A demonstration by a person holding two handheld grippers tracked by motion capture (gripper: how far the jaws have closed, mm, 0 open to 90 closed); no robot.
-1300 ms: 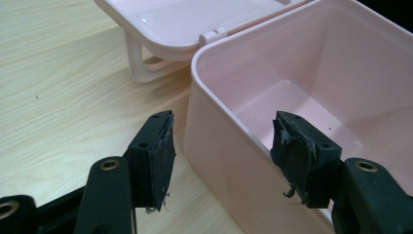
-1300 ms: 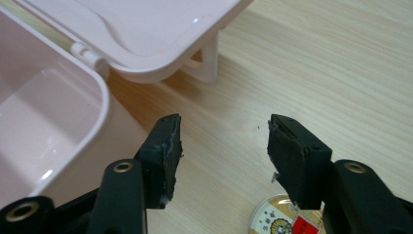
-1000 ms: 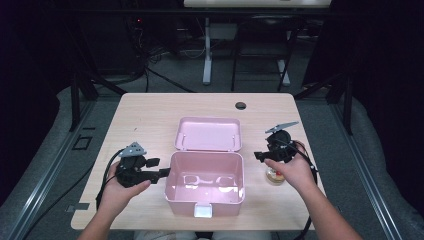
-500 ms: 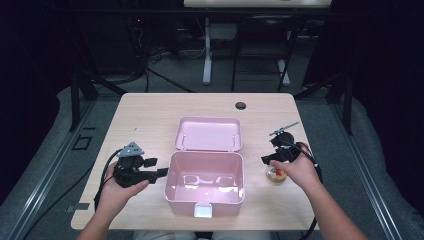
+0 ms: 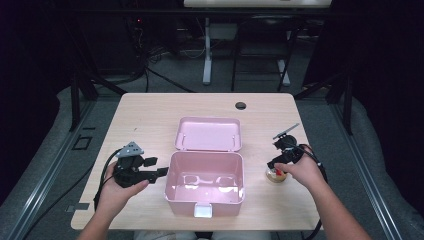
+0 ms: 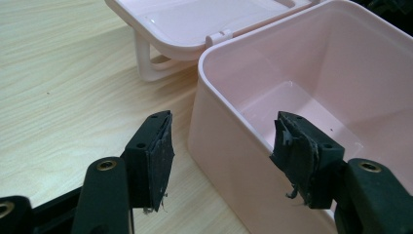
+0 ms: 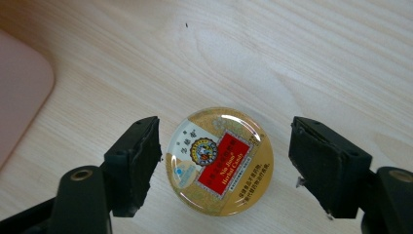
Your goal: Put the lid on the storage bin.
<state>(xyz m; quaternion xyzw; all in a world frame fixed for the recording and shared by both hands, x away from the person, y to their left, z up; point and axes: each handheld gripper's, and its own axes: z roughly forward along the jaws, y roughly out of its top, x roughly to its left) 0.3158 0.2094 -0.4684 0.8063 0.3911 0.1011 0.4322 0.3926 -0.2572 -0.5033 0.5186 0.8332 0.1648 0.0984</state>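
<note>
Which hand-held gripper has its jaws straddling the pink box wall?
The left hand-held gripper: open jaws straddle the pink box wall. The right hand-held gripper brackets the candy tin.

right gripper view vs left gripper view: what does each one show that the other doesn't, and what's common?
Right gripper view alone: a round gold candy tin with a red label, lying flat on the table between the right gripper's open jaws, pads clear of it on both sides; the jaws have just been opening.

Left gripper view alone: the pink box's empty inside and its lid folded back, with the left gripper's open jaws straddling the near wall.

Both: the light wooden table, black jaws, and some pink plastic.
</note>
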